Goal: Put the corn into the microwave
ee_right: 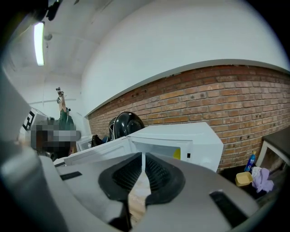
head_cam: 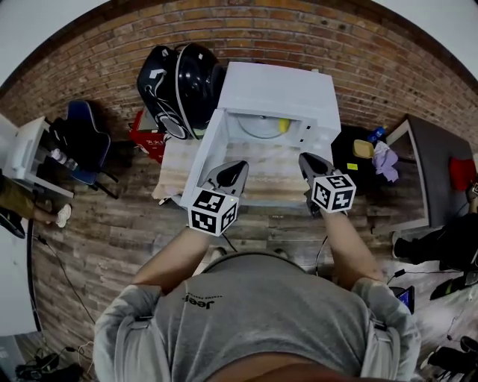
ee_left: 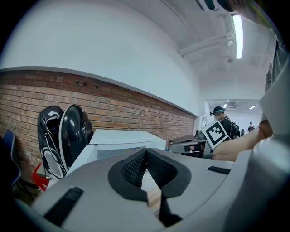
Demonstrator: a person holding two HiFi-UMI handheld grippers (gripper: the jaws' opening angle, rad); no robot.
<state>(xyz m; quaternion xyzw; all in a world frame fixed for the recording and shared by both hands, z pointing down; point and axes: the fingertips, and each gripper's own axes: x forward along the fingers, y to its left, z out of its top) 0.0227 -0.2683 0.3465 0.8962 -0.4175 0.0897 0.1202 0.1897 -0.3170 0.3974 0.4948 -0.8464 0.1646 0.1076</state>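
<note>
The left claw (ee_left: 146, 152) has its jaws drawn together at the tips with nothing between them, and the right claw (ee_right: 143, 157) is pressed together in the same way, also empty. Both are held side by side, well apart from each other, above the wooden surface (head_cam: 272, 179) and pointing at the white microwave (head_cam: 287, 86) that stands on it. Each carries its marker cube (head_cam: 213, 211) just ahead of the person's forearm. The microwave door (head_cam: 202, 153) is swung open to the left, leaving the cavity open to view. The corn (head_cam: 283, 125) lies inside that cavity, towards its right side, showing as a small yellow shape beside the round turntable. Left of the microwave a black rounded case (head_cam: 187, 86) leans against the brick wall (head_cam: 299, 22). To the right, lower down, sit a yellow tub (ee_right: 244, 179), a blue bottle (ee_right: 251, 161) and a crumpled pale cloth (ee_right: 262, 177).
</note>
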